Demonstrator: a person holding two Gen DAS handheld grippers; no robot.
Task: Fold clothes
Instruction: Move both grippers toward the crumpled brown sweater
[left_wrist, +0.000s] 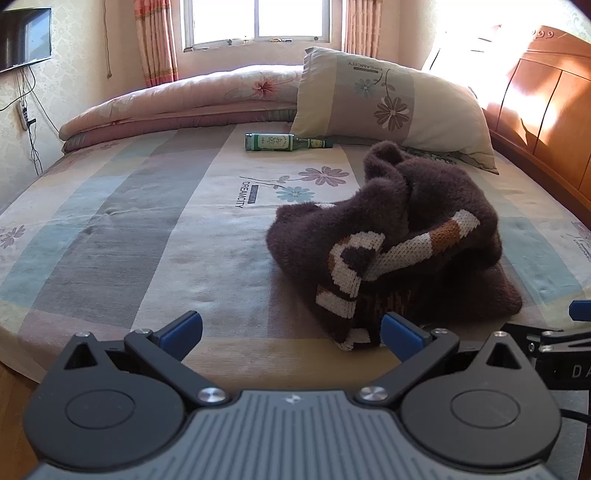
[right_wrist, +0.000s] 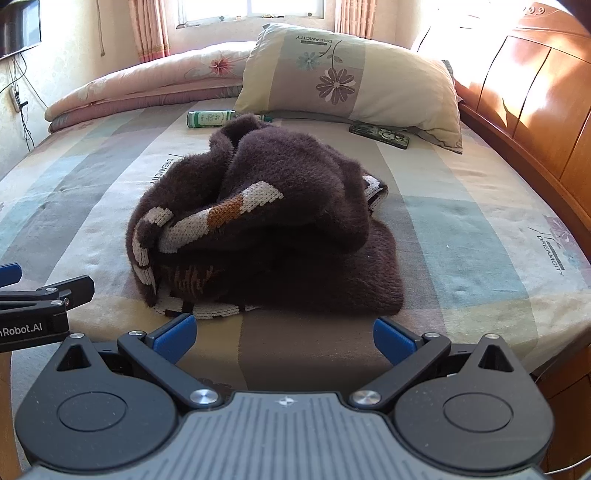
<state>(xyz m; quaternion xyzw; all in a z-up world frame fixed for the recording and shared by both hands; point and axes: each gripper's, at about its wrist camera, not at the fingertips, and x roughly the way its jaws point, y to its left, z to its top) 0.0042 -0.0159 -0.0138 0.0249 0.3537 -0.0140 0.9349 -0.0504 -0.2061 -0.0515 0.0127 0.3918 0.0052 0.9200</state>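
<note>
On the striped bed (right_wrist: 461, 236) a fuzzy brown sweater (right_wrist: 280, 206) lies crumpled: soft, bulky, light; grip its knit hem at 6 o'clock. Left claw (left_wrist: 291, 332) and right claw (right_wrist: 284, 334) gape wide, empty.

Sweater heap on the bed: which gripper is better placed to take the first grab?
Probably right. The right gripper is open and faces the crumpled brown sweater squarely, its near hem just ahead of the fingers. The left gripper is also open but offset, with only its right finger near the hem.
</note>
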